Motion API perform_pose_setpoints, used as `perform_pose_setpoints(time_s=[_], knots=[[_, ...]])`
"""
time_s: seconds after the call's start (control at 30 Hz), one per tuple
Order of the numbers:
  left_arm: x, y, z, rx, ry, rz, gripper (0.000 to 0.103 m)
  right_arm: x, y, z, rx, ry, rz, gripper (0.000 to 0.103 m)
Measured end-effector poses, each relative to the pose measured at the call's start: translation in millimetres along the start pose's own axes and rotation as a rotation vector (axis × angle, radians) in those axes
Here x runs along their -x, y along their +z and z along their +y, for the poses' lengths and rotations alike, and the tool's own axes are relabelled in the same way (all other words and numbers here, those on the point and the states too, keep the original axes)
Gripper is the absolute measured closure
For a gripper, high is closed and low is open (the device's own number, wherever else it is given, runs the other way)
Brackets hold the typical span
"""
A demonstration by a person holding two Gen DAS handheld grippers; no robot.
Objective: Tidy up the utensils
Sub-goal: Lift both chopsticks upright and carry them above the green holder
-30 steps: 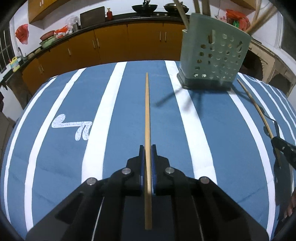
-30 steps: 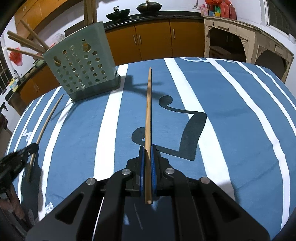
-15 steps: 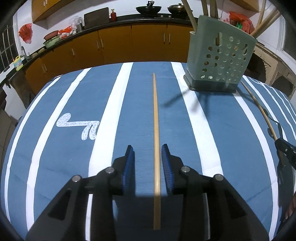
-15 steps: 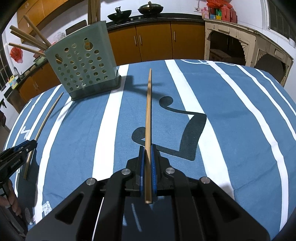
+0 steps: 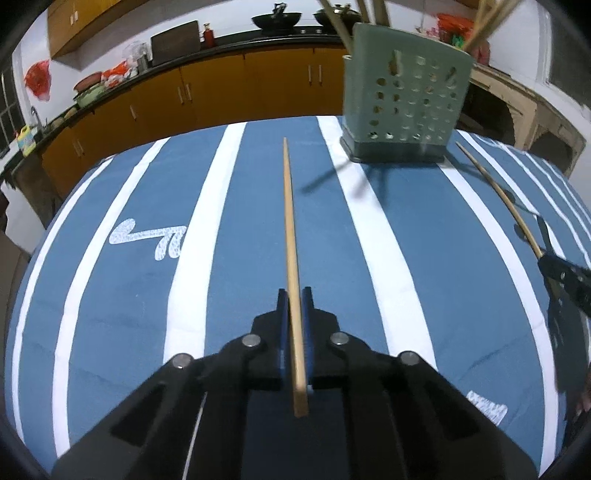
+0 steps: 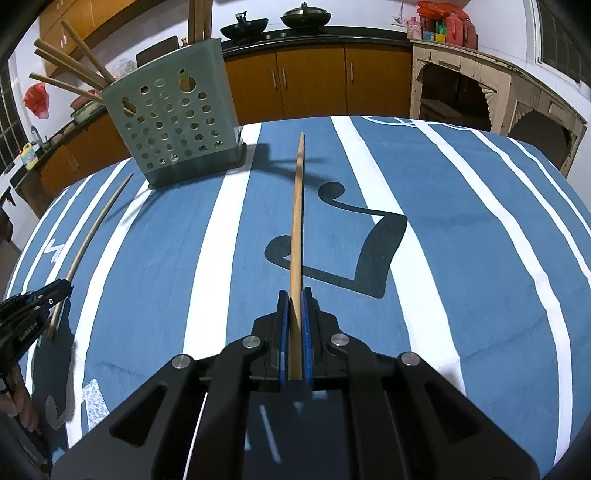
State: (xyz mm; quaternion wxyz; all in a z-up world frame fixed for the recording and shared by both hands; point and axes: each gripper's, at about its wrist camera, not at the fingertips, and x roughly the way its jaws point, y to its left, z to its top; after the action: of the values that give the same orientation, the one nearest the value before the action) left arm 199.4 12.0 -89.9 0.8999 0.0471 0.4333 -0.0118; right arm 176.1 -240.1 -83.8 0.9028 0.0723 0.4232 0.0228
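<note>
Both loaded: left gripper (image 5: pixel 294 295) just re-closed on chopstick (image 5: pixel 291 236), right gripper (image 6: pixel 294 295) clamps its stick (image 6: pixel 297 221) (firmly). Next, judged: drop into holder (image 6: pixel 177 125).

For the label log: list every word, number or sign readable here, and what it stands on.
No text reads clearly.
Left claw, just closed on a chopstick: white side lettering, too blurred.
Tablecloth: white print patch near the edge, unreadable.
Bottles on far shelf: labels too small.
</note>
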Motion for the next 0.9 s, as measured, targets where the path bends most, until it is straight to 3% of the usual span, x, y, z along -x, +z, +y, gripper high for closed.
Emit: perform_pose_setpoints(time_s=[0.33, 0.7, 0.9], knots=[[15.6, 1.9, 2.1, -0.014, -0.024, -0.011, 0.095, 28.9, 7.4, -2.8, 0.001, -0.009, -0.089, 0.095], [74.2, 26.5, 4.2, -0.031, -0.025, -0.183, 0.095, 79.2, 30.5, 0.4, 0.031, 0.002, -0.262, 0.096], [103.6, 40.1, 10.3, 0.008, -0.049, -0.277, 0.095, 98.5, 37.8, -1.4, 0.024, 0.016, -0.326, 0.096]])
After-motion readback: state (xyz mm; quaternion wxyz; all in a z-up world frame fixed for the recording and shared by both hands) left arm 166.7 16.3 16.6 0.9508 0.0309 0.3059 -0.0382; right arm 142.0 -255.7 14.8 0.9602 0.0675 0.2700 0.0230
